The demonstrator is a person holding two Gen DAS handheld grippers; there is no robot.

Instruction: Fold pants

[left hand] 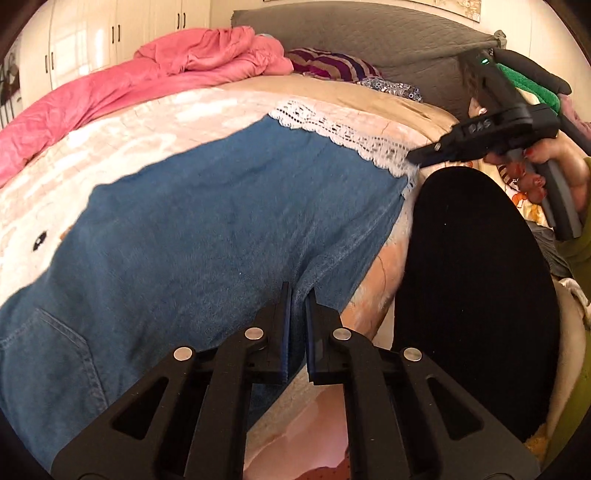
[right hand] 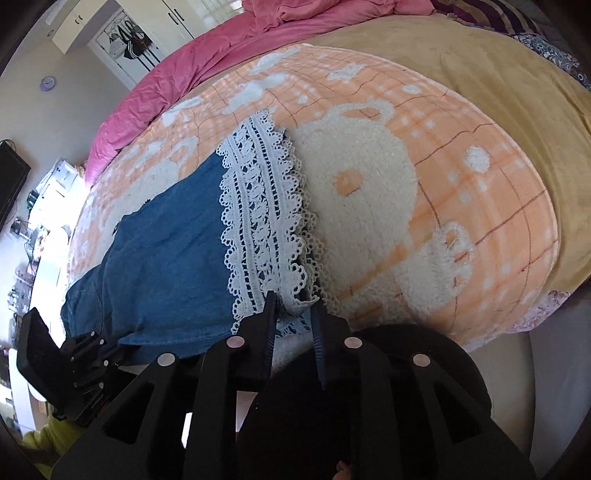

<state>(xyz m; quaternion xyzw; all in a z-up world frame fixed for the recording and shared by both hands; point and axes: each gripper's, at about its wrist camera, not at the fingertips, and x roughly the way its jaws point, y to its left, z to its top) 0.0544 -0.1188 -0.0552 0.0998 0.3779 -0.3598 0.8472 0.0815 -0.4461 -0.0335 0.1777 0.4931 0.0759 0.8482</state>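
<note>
Blue denim pants [left hand: 203,221] [right hand: 166,251] with a white lace hem [left hand: 332,125] [right hand: 266,206] lie flat on an orange and white bear blanket [right hand: 443,155] on a bed. My left gripper [left hand: 298,291] is shut on a fold at the near edge of the denim; the right wrist view shows it at the pants' lower left edge [right hand: 110,349]. My right gripper [right hand: 294,297] [left hand: 413,155] is at the near corner of the lace hem. Its jaws stand a little apart with a curl of lace between them, and the pads do not press it.
A black rounded object [left hand: 472,295] [right hand: 314,413] sits at the bed's near edge beside both grippers. A pink duvet [left hand: 110,92], a striped cloth [left hand: 332,64] and grey bedding [left hand: 351,33] lie at the far side. A hand [left hand: 546,155] holds the right gripper's handle.
</note>
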